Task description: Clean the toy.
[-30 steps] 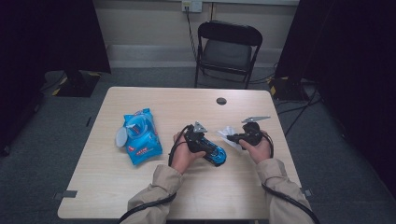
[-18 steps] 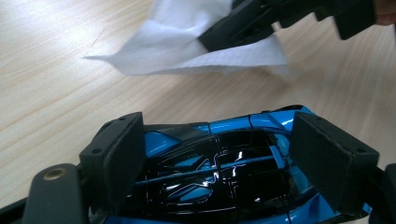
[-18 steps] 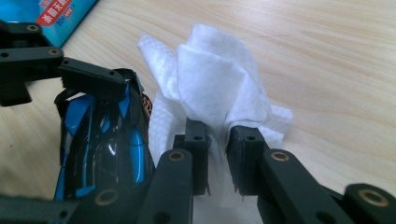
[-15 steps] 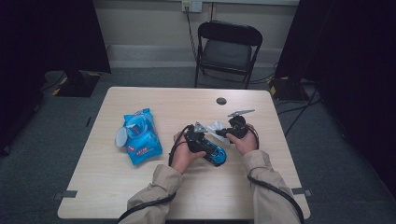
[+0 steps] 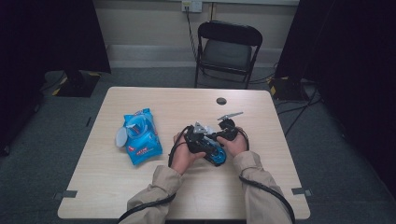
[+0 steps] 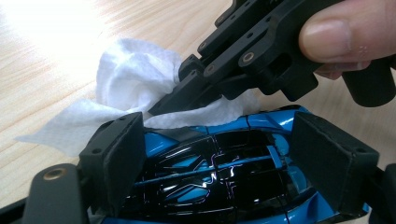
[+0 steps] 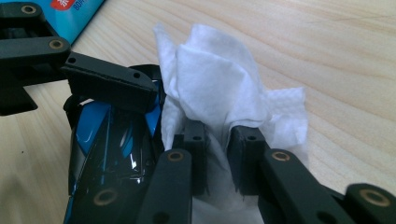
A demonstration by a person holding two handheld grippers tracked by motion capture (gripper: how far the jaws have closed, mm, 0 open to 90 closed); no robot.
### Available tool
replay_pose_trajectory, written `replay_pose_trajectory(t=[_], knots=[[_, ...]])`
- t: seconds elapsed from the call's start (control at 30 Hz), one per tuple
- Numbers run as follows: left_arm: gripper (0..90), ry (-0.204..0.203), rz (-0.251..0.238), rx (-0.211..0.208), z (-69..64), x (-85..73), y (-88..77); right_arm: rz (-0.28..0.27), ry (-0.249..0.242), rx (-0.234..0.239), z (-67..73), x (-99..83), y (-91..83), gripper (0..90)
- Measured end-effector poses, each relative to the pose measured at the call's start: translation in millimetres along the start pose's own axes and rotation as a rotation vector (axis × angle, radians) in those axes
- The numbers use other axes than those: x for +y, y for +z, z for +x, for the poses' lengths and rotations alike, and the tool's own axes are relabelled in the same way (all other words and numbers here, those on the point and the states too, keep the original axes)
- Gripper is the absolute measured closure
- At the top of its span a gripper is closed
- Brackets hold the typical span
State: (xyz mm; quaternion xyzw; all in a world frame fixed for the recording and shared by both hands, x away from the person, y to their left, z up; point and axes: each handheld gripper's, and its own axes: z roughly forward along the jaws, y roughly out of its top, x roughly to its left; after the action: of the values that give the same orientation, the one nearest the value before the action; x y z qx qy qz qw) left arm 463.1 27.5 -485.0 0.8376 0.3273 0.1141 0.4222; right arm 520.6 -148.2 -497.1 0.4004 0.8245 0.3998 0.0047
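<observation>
**Wiping a toy car with a tissue**

At the middle of the table (image 5: 140,196), a person held a hand-held gripper in each hand. The left hand-held gripper (image 6: 215,154) clamped its pads on the two sides of a glossy blue and black toy car (image 6: 210,177), steadying it just above the wood. The right hand-held gripper (image 7: 217,161) was pressed together, pinching a crumpled white tissue (image 7: 219,88) that touched one end of the car. A blue wipes pack (image 5: 140,137) lay well apart to the left. Judging from this, the wipe was drawn and cleaning seemed barely begun: most of the car's body remained to be wiped.
</observation>
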Motion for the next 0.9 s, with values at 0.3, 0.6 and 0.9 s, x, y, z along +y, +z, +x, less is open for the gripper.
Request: replay_pose_trajectory(t=[0.3, 0.6, 0.9], knots=[[18.3, -0.001, -0.003, -0.001, 0.2, -0.4, 0.0, 0.011, -0.005, 0.001, -0.8, -3.6, -5.0, 79.8], [18.4, -0.002, -0.006, -0.001, 0.3, -0.6, 0.1, 0.014, -0.017, -0.004, -4.5, -13.8, -17.6, 79.7], [18.4, -0.003, 0.000, 0.003, -0.1, 0.1, 0.1, 0.023, -0.040, -0.035, -8.4, -28.2, -36.4, 79.5]])
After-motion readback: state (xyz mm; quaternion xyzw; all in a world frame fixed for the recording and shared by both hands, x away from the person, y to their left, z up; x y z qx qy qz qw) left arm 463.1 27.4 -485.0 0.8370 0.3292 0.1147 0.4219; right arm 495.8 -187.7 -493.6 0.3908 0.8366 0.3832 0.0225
